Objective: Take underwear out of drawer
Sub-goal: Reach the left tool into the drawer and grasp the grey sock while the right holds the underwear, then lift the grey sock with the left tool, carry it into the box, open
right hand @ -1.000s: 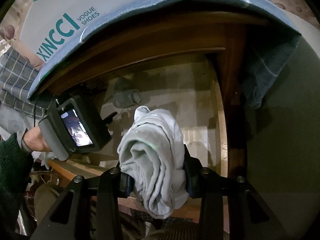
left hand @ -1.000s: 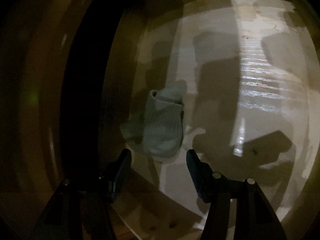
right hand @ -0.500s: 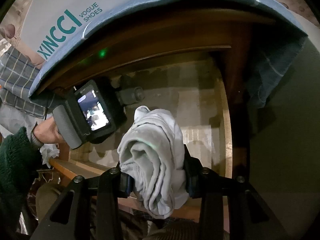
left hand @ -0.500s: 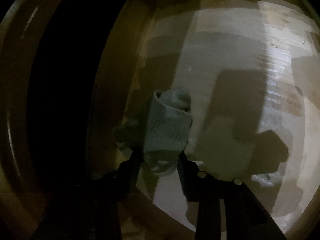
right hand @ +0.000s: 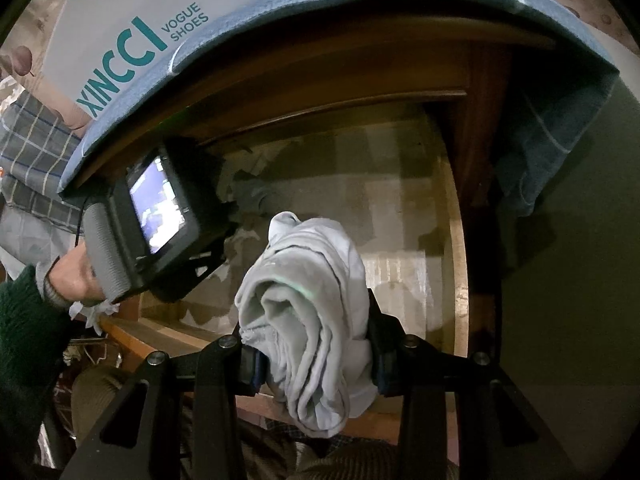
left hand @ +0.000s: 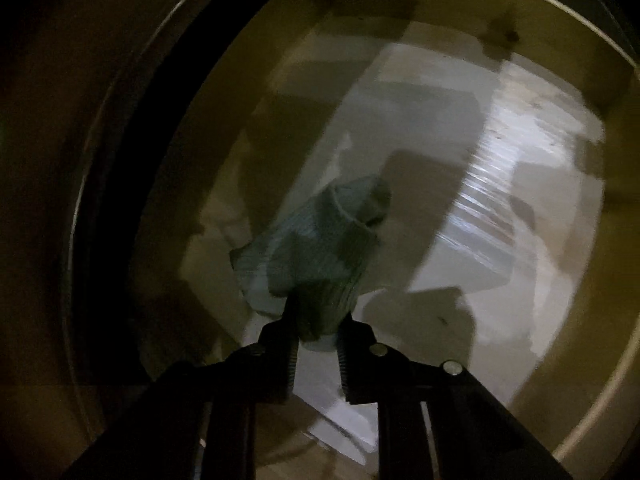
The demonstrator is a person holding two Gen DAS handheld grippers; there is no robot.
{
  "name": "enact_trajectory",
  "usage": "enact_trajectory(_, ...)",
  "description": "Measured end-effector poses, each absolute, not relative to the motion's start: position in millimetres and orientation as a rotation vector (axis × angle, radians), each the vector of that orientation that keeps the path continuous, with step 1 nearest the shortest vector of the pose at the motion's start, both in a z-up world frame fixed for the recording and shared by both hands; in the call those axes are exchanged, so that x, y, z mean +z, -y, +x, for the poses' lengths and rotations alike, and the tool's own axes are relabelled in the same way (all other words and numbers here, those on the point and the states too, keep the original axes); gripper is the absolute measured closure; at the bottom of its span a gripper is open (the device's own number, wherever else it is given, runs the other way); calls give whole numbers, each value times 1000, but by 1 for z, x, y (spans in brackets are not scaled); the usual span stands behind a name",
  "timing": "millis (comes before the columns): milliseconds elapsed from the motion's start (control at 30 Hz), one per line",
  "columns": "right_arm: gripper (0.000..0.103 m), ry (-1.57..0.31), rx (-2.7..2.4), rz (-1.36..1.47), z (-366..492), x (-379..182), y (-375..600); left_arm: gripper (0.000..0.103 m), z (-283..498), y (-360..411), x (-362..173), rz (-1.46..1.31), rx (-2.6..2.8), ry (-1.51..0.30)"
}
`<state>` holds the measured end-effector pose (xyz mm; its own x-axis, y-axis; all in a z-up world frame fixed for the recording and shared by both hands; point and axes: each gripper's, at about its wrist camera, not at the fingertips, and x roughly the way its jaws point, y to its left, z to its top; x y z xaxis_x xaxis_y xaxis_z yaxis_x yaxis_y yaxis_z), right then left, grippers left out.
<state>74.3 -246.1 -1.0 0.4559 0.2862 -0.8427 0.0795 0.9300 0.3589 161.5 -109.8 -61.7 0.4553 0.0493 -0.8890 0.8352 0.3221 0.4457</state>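
Note:
In the left wrist view my left gripper (left hand: 318, 332) is shut on a small grey-green rolled garment (left hand: 320, 252) inside the dark open drawer (left hand: 460, 184), holding it tilted above the pale lined bottom. In the right wrist view my right gripper (right hand: 312, 356) is shut on a bundled pale grey pair of underwear (right hand: 308, 304), held above the drawer's front edge. The left gripper's body with its lit screen (right hand: 160, 208) reaches into the drawer (right hand: 456, 240) at the left. The garment it holds (right hand: 248, 196) shows just beyond it.
A blue cloth (right hand: 540, 152) and a white XINCCI shoe bag (right hand: 132, 28) cover the cabinet top above the drawer. The wooden cabinet frame (right hand: 484, 120) borders the drawer on the right. A checked fabric (right hand: 32, 148) lies at far left.
My left gripper moved onto the small garment, closed on it and lifted it off the drawer bottom. My right gripper stayed still with the underwear.

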Motion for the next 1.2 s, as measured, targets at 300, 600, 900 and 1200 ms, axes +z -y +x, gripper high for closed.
enact_trajectory(300, 67, -1088, 146, 375, 73, -2, 244, 87, 142, 110, -39, 976, -631, -1036)
enact_trajectory(600, 67, -1099, 141, 369, 77, -5, 243, 87, 129, 103, -14, 855, -654, -1079)
enact_trajectory(900, 67, -1103, 135, 361, 78, -6, 241, 87, 142, 72, -14, 660, -638, -1109)
enact_trajectory(1200, 67, -1106, 129, 354, 80, -9, 240, 87, 127, 57, 1, 521, -561, -1130)
